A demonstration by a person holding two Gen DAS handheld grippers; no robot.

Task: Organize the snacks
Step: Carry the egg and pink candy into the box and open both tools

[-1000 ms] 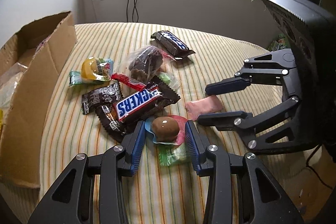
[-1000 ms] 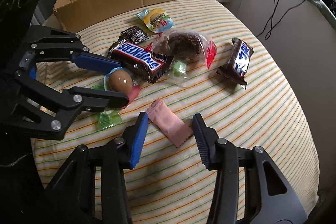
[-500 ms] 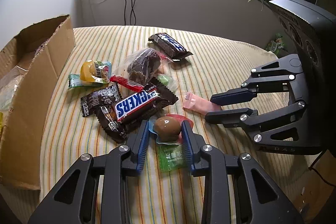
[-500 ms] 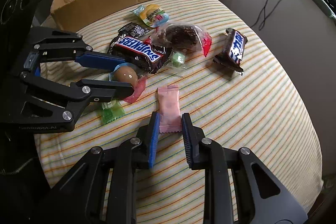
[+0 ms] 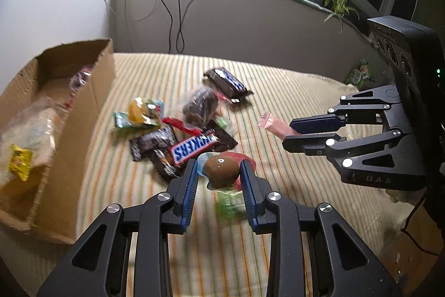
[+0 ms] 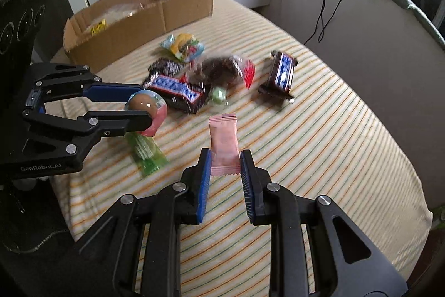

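Since the earlier frames, both grippers have been closed on snacks and lifted off the striped cloth. At the lower centre of the left wrist view the left gripper is seen clenched on the chocolate egg candy, whose blue and red wrapper is pressed between the blue pads; in the right wrist view the same egg appears at the left of the frame, raised above the cloth. At the lower centre of the right wrist view the right gripper is clamped on the lower end of the pink sachet, which stands up from the jaws; in the left wrist view that sachet sticks out of the right gripper at the right of the frame. A green candy packet is left lying on the cloth below the egg. Further up the frame a pile is formed by the Snickers bar, a dark brownie in clear wrap and a yellow gummy packet, with a Milky Way bar lying apart at the right. The cardboard box, already holding some packets, sits at the left of the left wrist view.
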